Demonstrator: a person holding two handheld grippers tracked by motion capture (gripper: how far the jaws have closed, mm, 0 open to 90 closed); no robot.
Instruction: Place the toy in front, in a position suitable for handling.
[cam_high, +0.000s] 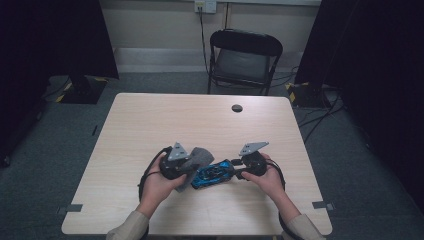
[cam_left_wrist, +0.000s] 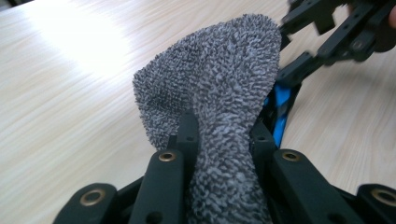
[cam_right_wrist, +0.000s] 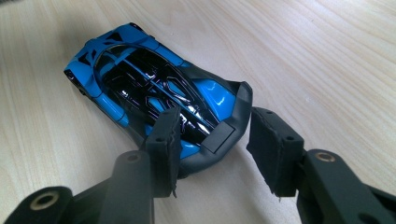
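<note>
The left claw (cam_high: 186, 167) is clamped on a grey cloth (cam_left_wrist: 219, 84), whose free end stands up above the jaws just beside a blue and black toy car (cam_right_wrist: 154, 88). The car sits on the desk (cam_high: 150, 125) near the person's edge, between the two hands. The right claw (cam_right_wrist: 212, 149) brackets the car's tail: one pad touches its side, the other stands a little apart, so I judge it steadying rather than squeezing.

The cloth looks soft, light and floppy; a pinch near one edge leaves plenty free for wiping. The car looks rigid, light and glossy, so likely slippery. Its flat sides at the tail seem the safest hold.
</note>
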